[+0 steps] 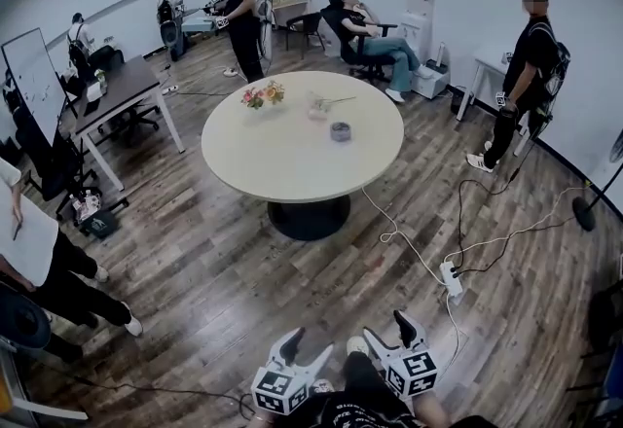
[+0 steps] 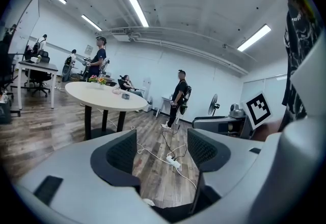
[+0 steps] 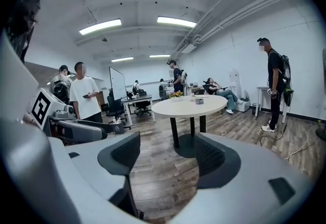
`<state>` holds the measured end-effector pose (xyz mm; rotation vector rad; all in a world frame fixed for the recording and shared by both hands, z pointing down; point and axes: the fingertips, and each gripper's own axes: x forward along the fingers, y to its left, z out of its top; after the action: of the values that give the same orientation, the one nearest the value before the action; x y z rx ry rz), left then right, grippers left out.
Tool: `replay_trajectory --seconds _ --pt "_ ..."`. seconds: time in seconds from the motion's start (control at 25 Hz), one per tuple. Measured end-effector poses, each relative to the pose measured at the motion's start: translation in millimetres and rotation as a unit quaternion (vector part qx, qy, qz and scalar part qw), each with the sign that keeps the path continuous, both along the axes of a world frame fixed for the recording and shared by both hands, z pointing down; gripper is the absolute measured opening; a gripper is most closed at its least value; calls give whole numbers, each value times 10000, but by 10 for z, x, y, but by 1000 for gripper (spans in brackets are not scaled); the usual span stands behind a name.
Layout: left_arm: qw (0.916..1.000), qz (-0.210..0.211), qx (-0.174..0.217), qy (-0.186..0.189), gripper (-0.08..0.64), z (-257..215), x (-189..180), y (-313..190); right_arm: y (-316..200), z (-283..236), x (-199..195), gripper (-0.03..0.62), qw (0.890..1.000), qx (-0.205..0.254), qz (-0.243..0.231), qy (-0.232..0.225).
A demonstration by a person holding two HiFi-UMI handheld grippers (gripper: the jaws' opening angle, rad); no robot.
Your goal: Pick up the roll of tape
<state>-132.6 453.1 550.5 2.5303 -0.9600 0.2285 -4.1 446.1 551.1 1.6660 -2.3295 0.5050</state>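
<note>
The roll of tape is a small grey ring lying flat on the round white table, right of its middle and far from both grippers. It shows tiny on the tabletop in the left gripper view and in the right gripper view. My left gripper and right gripper are held low at the bottom of the head view, over the wooden floor. The left gripper is open with only floor between its jaws. The right gripper is open and empty too.
Flowers and a clear item also sit on the table. A power strip and white cables lie on the floor between me and the table. Several people stand or sit around the room. A desk and whiteboard are at left.
</note>
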Motion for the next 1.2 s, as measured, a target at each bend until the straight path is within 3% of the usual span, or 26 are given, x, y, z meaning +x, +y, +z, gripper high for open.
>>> replay_trajectory --seconds 0.56,0.84,1.2 --pt "9983 -552 163 -7 314 15 120 -835 -934 126 131 319 9979 48 -645 38" --pt "9963 -839 143 -91 314 17 454 -1490 -1662 106 368 316 9945 74 -1036 142" --pt "9950 -972 227 -84 314 33 1183 -2251 -2449 199 889 298 9905 37 -1369 144"
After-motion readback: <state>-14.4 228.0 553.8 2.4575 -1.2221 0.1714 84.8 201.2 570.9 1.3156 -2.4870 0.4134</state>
